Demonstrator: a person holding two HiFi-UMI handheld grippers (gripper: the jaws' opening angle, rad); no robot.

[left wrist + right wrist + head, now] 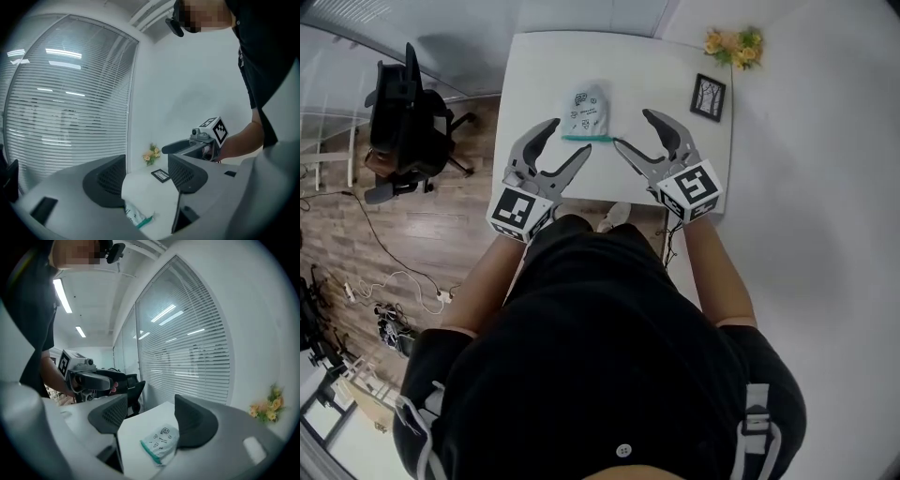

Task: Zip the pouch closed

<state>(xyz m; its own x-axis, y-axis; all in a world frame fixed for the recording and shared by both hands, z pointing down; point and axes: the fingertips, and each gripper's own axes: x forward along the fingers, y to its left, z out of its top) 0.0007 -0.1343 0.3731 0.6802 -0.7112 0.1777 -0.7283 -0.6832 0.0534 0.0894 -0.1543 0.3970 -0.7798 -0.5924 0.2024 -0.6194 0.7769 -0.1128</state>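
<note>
While both sets of jaws stand wide apart with nothing between them, the left gripper (570, 137) and the right gripper (632, 128) hang side by side at the centre of the head view, tips angled toward each other. Between those tips, just above them in the frame, lies the pouch (586, 111), flat on the white table (539, 66), its teal zipper edge (586, 138) turned toward the person. In the right gripper view the pouch (161, 441) shows low between the jaws; in the left gripper view it (136, 216) peeks out at the bottom. A small picture frame (708, 97) and flowers (733, 45) sit at the upper right, an office chair (408, 112) at the upper left.
</note>
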